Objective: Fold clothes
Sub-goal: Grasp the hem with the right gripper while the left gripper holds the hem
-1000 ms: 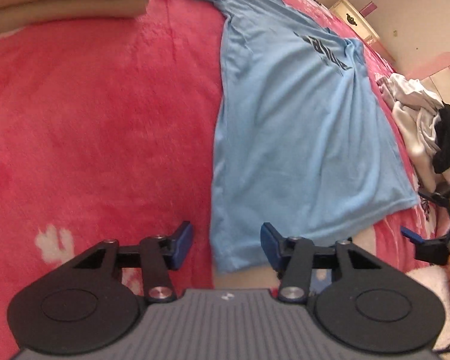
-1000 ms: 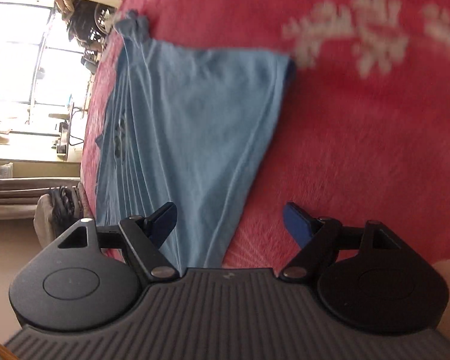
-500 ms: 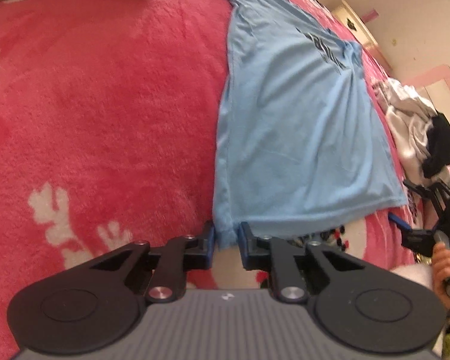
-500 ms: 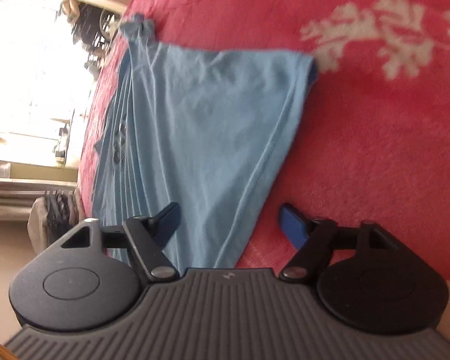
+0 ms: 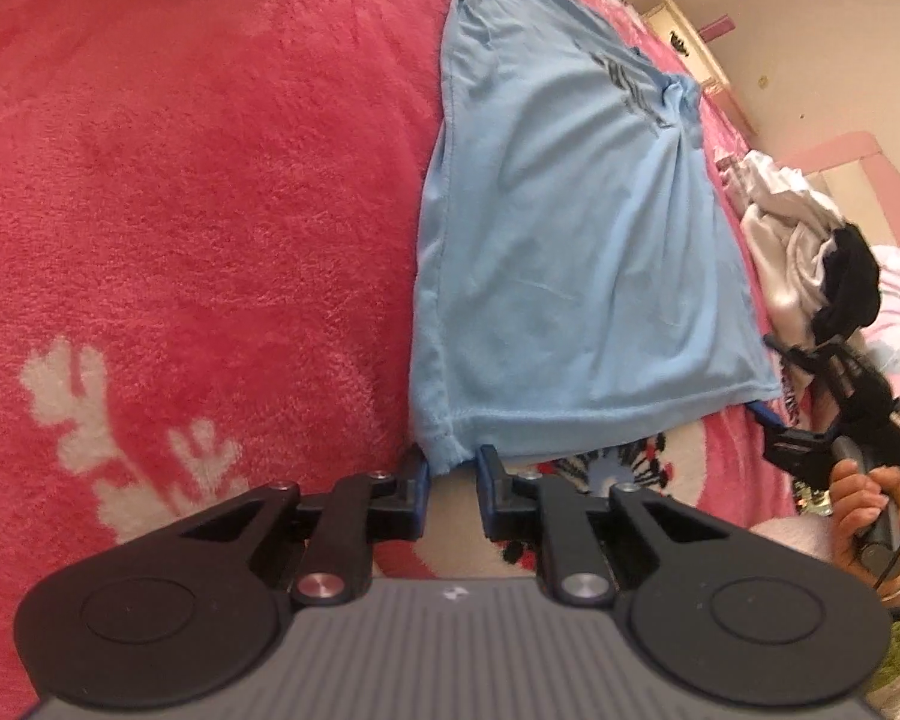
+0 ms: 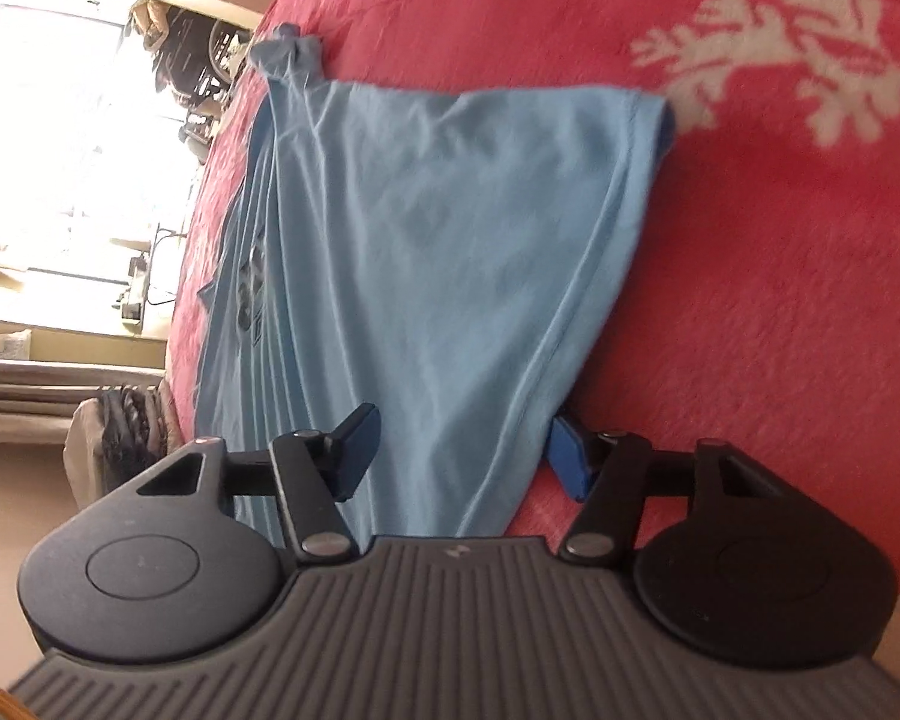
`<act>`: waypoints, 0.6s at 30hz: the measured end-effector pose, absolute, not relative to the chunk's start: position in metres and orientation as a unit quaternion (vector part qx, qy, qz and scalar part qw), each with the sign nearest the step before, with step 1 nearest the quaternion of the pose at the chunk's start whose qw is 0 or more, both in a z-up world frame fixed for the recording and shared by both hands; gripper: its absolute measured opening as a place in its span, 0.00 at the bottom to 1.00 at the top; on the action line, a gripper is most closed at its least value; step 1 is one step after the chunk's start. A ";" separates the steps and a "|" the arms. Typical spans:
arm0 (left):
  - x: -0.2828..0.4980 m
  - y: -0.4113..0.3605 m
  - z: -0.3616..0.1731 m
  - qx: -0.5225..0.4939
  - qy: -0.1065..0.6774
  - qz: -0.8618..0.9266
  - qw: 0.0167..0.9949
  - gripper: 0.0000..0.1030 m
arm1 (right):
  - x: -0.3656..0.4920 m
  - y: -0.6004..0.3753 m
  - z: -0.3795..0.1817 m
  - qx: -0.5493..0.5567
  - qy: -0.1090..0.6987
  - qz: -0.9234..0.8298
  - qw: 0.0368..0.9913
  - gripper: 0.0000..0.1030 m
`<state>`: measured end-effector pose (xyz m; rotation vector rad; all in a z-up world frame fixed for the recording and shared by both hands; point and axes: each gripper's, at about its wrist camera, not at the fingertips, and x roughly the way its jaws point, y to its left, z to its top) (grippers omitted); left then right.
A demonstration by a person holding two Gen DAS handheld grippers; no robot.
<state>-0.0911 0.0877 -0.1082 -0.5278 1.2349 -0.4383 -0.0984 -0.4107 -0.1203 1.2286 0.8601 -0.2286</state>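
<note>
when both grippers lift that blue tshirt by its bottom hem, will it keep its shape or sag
Probably sag: the blue t-shirt lies thin and creased on the blanket. It looks light, and its hem corner already bunches between the left gripper pads.

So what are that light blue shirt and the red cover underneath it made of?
The blue T-shirt looks like thin matte cotton-type jersey: soft creases, stitched hem. The red blanket looks like plush fleece, probably synthetic: fuzzy nap, white leaf pattern. Exact fibres can't be told.
</note>
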 end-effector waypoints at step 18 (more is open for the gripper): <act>-0.083 0.085 -0.114 -0.256 0.578 -0.168 0.756 0.09 | -0.092 -0.404 -0.133 0.589 0.366 -0.075 0.717 0.47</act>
